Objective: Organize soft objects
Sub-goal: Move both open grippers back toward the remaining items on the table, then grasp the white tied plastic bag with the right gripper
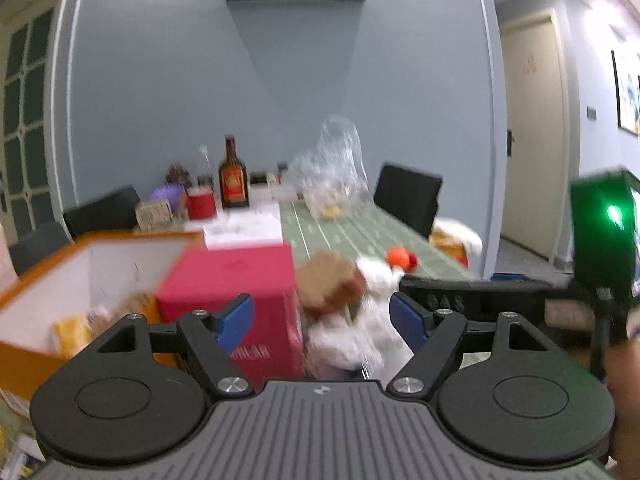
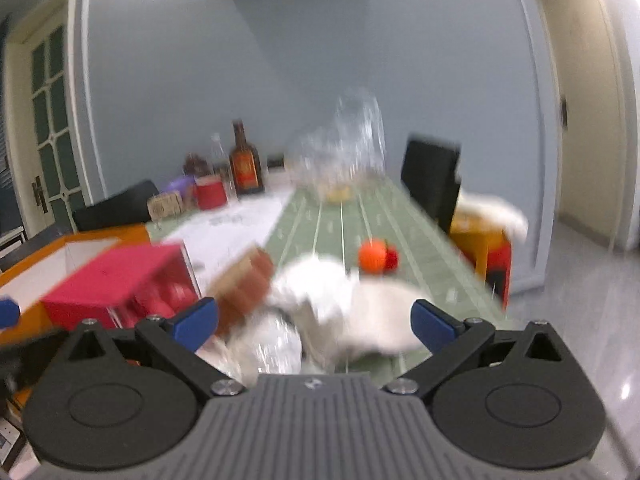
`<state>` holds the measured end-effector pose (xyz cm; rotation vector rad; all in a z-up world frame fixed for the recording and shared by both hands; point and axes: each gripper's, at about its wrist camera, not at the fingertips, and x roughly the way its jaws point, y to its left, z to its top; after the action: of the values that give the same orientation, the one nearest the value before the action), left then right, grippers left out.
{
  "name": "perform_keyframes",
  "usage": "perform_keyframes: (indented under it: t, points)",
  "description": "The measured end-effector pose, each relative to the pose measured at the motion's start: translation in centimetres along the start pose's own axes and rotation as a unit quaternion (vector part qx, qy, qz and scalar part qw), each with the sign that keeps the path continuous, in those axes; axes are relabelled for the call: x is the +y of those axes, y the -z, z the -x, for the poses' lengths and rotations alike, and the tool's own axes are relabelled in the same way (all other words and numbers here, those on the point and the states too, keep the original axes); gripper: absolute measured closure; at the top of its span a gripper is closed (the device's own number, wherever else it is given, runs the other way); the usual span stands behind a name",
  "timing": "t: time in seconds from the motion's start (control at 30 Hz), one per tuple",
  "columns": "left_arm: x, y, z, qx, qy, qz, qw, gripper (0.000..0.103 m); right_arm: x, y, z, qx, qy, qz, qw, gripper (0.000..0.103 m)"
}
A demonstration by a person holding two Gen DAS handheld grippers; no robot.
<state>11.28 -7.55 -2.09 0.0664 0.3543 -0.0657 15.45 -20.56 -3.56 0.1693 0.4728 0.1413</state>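
Both views are motion-blurred. A white soft toy (image 2: 352,304) lies on the green striped tablecloth (image 2: 416,236), with a brown soft object (image 2: 244,284) at its left. Both also show in the left wrist view, white (image 1: 360,332) and brown (image 1: 330,282). An orange and red soft ball (image 2: 374,256) lies farther back, also in the left wrist view (image 1: 402,258). My left gripper (image 1: 322,324) is open and empty just before the brown and white objects. My right gripper (image 2: 316,324) is open and empty, the white toy ahead between its fingers.
A red box (image 1: 236,280) stands left of the toys, in front of an orange-edged white carton (image 1: 80,264). A clear plastic bag (image 1: 332,168), a brown bottle (image 1: 233,178) and a red cup (image 1: 201,204) stand at the far end. Black chairs flank the table.
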Motion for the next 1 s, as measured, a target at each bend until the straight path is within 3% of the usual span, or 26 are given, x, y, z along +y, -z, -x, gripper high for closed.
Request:
perform_keyframes:
  t: [0.07,0.17,0.33,0.4,0.47,0.53,0.67,0.77,0.9,1.0]
  points:
    - [-0.4,1.1,-0.7,0.022,0.002,0.010,0.9997,0.013,-0.4,0.6,-1.4,0.042,-0.003,-0.045,0.998,0.003]
    - [-0.8,2.5,-1.6,0.044,0.021,0.002,0.9988,0.013,0.3,1.2,-2.6,0.084,-0.058,-0.071,0.992,0.003]
    - [-1.5,4.2,-1.9,0.044,-0.005,-0.025,0.9987,0.013,1.5,1.1,-4.0,0.128,-0.086,-0.091,0.984,0.003]
    - [-1.4,4.6,-1.6,0.030,-0.012,-0.019,0.9993,0.015,2.1,1.0,-5.0,0.147,-0.088,-0.091,0.981,0.012]
    - [-1.1,4.7,-1.6,0.025,-0.024,-0.019,0.9992,0.015,2.6,1.1,-5.8,0.165,-0.072,-0.090,0.980,0.014]
    - [-0.5,4.6,-2.2,0.031,-0.019,-0.016,0.9992,0.014,2.9,1.3,-6.7,0.177,-0.084,-0.083,0.977,0.018]
    - [0.6,4.9,-3.0,0.057,-0.009,0.013,0.9983,0.014,2.4,1.7,-6.9,0.173,-0.123,-0.103,0.972,0.045]
    - [1.0,5.2,-3.2,0.076,-0.006,0.025,0.9968,0.014,2.1,2.1,-6.6,0.160,-0.143,-0.098,0.972,0.055]
    - [1.0,5.5,-2.8,0.080,0.001,0.033,0.9963,0.014,1.1,1.9,-6.0,0.161,-0.166,-0.112,0.966,0.058]
    - [1.2,5.3,-3.4,0.088,0.010,0.040,0.9953,0.014,0.0,1.5,-4.5,0.135,-0.174,-0.126,0.967,0.058]
